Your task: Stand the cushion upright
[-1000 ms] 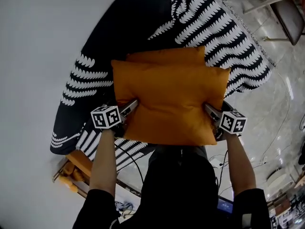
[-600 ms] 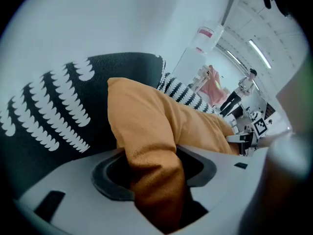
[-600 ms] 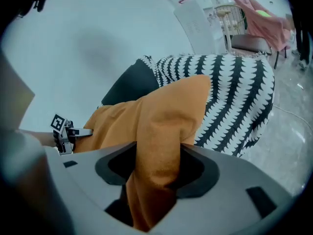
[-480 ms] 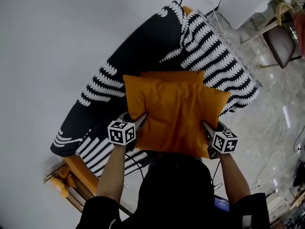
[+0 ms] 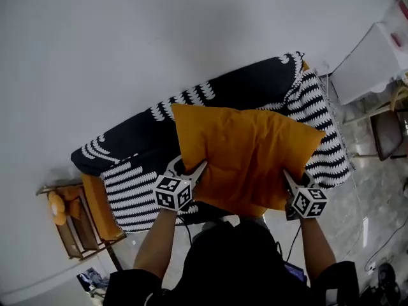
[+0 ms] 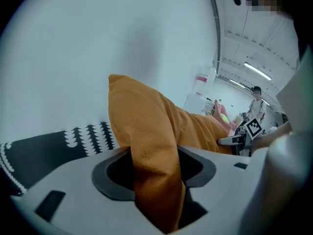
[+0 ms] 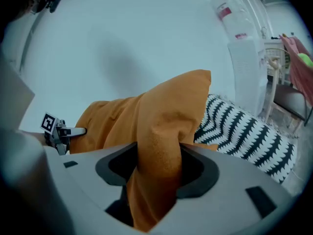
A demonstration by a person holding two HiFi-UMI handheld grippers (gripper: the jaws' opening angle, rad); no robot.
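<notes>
White wall [image 5: 159, 24] fills the upper half of the head view. Against it stands a sofa [image 5: 97, 204] draped in a black throw [image 5: 217, 97] with white leaf-like rows. Pale glossy floor [image 5: 376, 196] runs along the right, with a white cabinet [image 5: 376, 62] and a chair [image 5: 389, 132] at that edge. A small wooden rack [image 5: 70, 225] stands at the sofa's left end.

The orange cushion [image 5: 245, 155] is up off the seat, held in the air over the sofa's front between the two tools. Its broad face is tilted toward the camera, with one corner pointing up to the left.

The left tool [image 5: 190, 171] has the cushion's lower left edge. Its jaws have just been closing, and its own view shows a thick fold of orange fabric pinched between them. The right tool [image 5: 291, 182] has the lower right edge. Its jaws have likewise just been closing, and a bunched fold of the cushion is clamped between them. The person's bare forearms reach up from the bottom of the head view.
</notes>
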